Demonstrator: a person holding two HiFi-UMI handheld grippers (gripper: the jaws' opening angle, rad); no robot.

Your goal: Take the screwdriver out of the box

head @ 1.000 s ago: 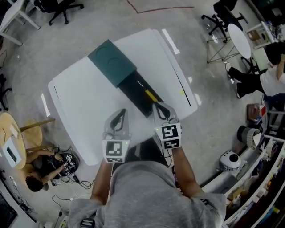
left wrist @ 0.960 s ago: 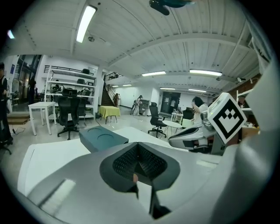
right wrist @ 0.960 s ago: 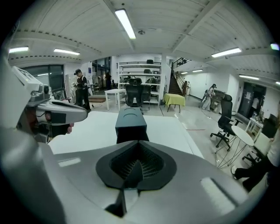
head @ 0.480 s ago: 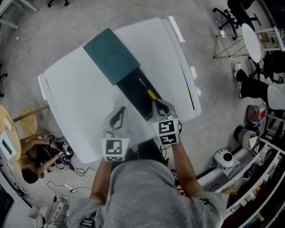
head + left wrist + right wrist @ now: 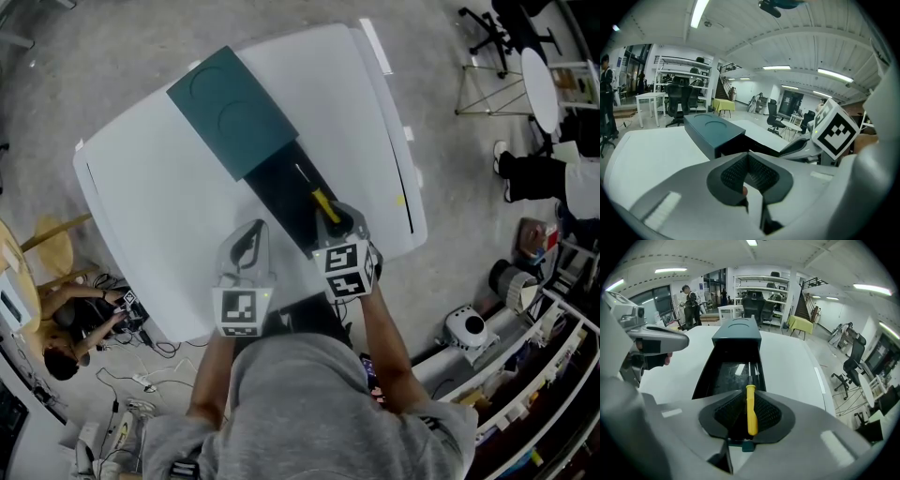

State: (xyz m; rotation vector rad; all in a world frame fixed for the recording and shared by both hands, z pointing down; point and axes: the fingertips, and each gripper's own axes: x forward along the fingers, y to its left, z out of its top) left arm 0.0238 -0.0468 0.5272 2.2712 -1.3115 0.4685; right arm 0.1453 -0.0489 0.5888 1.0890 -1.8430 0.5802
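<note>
White tabletop carries the slid-open box with the yellow-handled screwdriver lying inside, not yet lifted, its handle between the just-opened, unclamped jaws of the right hand-held gripper, while the left hand-held gripper hovers closed and empty

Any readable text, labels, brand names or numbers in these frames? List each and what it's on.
None readable.
Marker cubes: black-and-white square code patterns, no letters or digits.
Teal box lid: two embossed circles, no print.
Yellow screwdriver handle: no print visible.
Background shelves: too small to read.
</note>
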